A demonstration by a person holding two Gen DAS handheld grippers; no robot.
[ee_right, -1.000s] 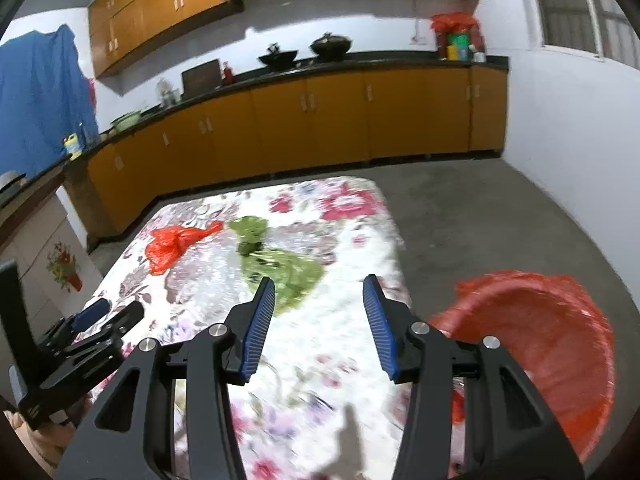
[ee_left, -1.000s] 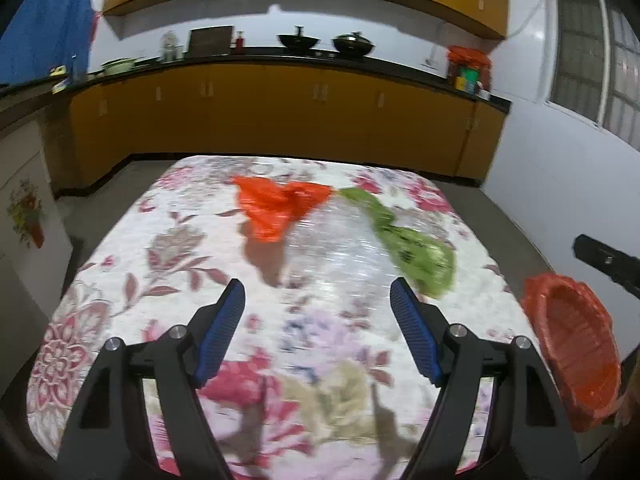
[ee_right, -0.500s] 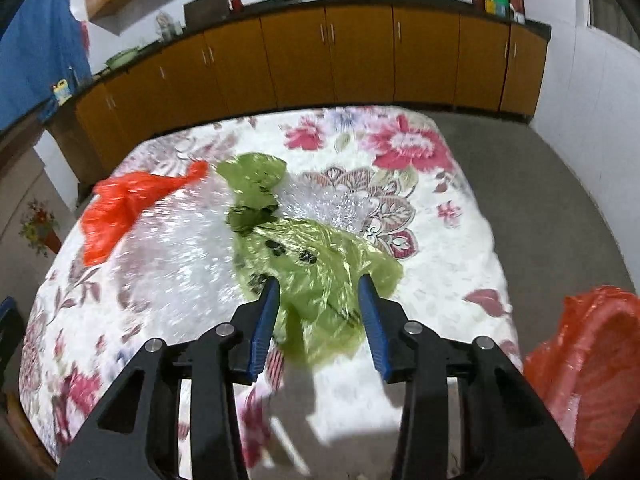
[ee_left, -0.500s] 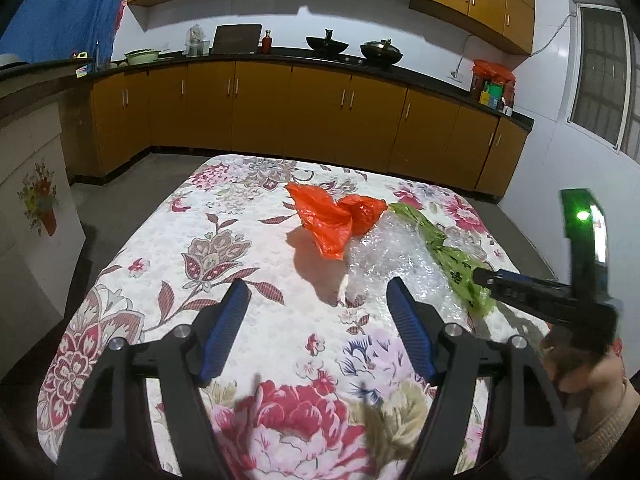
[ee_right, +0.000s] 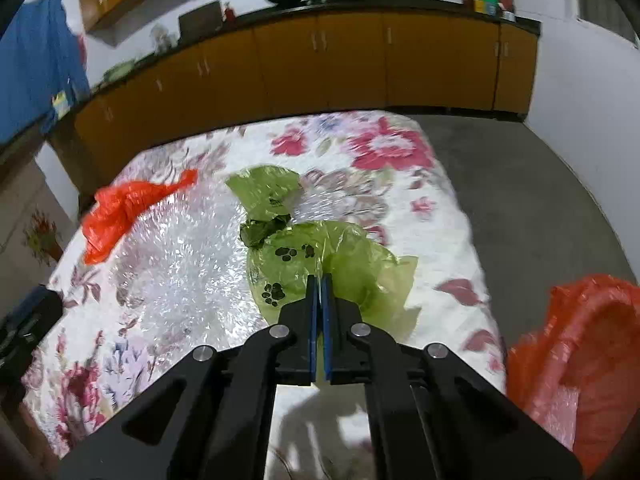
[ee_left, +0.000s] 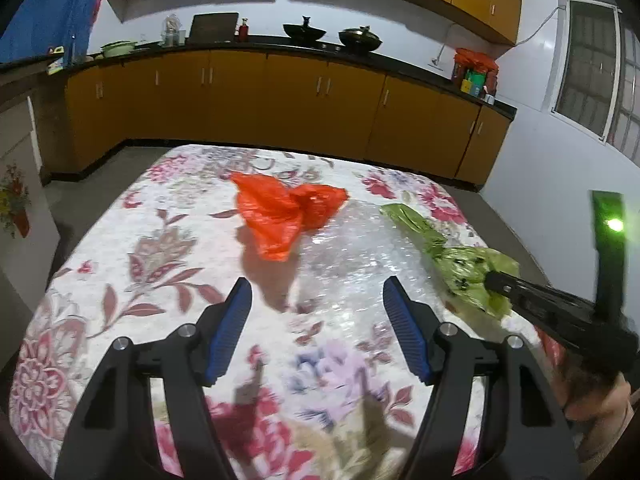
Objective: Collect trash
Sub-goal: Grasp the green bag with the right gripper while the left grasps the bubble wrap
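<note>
A green plastic bag with paw prints (ee_right: 320,256) lies on the floral table (ee_right: 400,152); it also shows in the left wrist view (ee_left: 468,268). My right gripper (ee_right: 319,280) is shut on the bag's near part; it also shows in the left wrist view (ee_left: 490,280). A clear bubble wrap sheet (ee_right: 180,264) lies beside the bag, also in the left wrist view (ee_left: 352,256). A red plastic bag (ee_left: 284,210) lies at the wrap's far left corner, also in the right wrist view (ee_right: 120,212). My left gripper (ee_left: 316,312) is open and empty above the wrap's near edge.
A red lined trash bin (ee_right: 576,356) stands on the floor to the right of the table. Orange cabinets with a dark counter (ee_left: 280,88) run along the far wall. Grey floor (ee_right: 520,184) lies between table and wall.
My right gripper moved forward onto the green bag and shut on it. My left gripper stayed open, shifting slightly toward the bubble wrap.
</note>
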